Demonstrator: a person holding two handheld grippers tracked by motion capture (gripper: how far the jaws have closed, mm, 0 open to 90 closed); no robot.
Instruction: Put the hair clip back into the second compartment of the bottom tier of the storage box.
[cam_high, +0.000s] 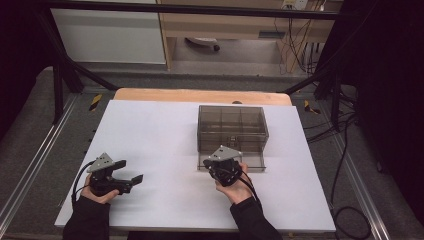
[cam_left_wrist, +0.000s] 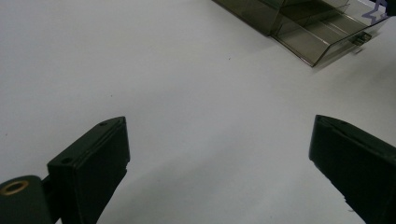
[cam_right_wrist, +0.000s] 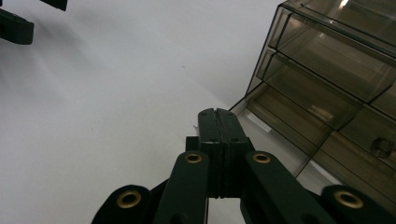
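On the white table (cam_high: 150, 150) sits a clear plastic box (cam_high: 232, 129) with drawers, its bottom drawer (cam_high: 250, 163) pulled out a bit. Your right tool (cam_high: 223, 167) is pinched together just beside it; your left tool (cam_high: 131, 172) is spread apart. It looks light, stiff and slippery, so pull by the small knob (cam_right_wrist: 380, 147).

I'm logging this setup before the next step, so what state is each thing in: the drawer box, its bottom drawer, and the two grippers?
Drawer box: upright on the white table, smoky and see-through, nothing visible inside.
Bottom drawer: pulled partly out toward the person.
Upper drawers: pushed in.
Left gripper: open, jaws wide apart, nothing between them.
Right gripper: shut, jaws pressed together, holding nothing, at the pulled-out drawer's front.
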